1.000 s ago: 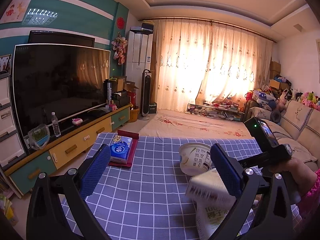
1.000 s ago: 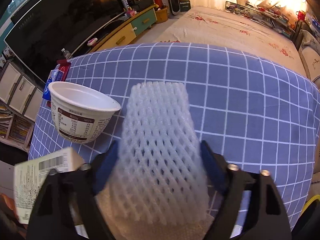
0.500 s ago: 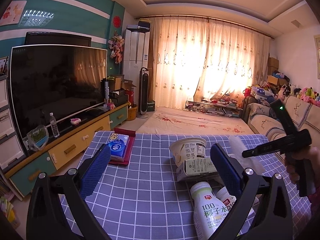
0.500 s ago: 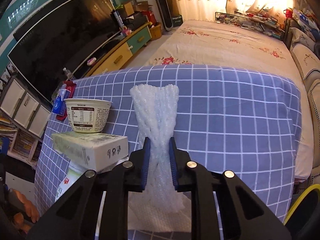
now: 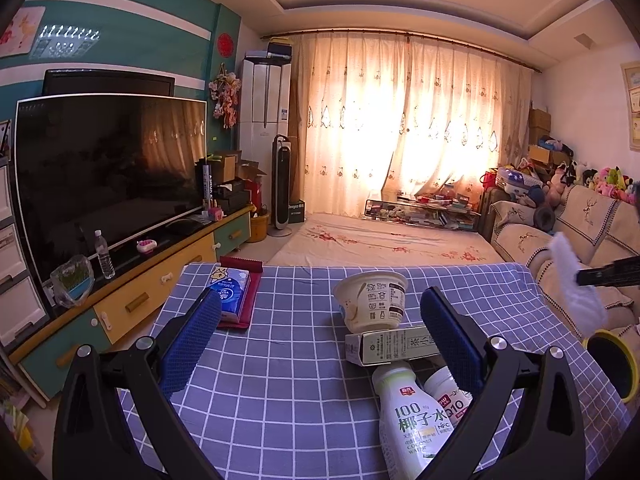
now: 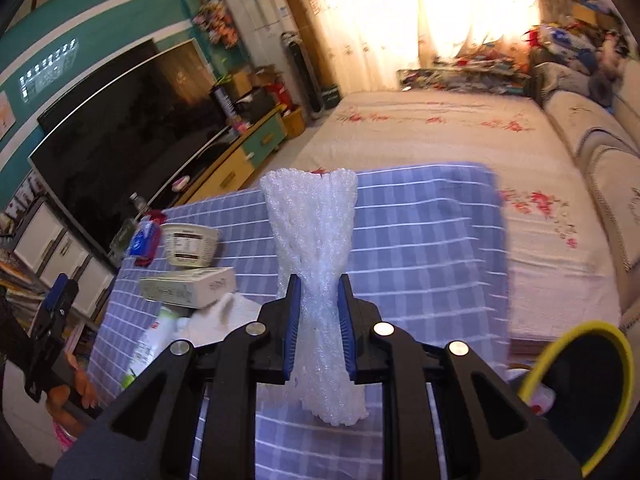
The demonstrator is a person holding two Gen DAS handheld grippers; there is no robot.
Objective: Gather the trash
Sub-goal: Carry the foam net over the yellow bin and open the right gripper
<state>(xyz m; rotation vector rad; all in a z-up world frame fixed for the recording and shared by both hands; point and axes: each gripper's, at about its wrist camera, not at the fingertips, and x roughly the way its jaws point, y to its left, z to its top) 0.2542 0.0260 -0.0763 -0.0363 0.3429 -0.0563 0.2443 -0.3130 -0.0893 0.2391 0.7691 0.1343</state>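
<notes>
Carrying: right gripper (image 6: 318, 330) pinches the foam net (image 6: 314, 240) at its waist, lifted clear of the desk (image 6: 420, 232), near the yellow-rimmed bin (image 6: 580, 392), likely its destination.
Waiting: left gripper (image 5: 320, 336) spread, empty, above the remaining trash.

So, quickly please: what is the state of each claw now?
Left claw: open, holding nothing.
Right claw: closed on the white foam mesh fruit sleeve.
</notes>
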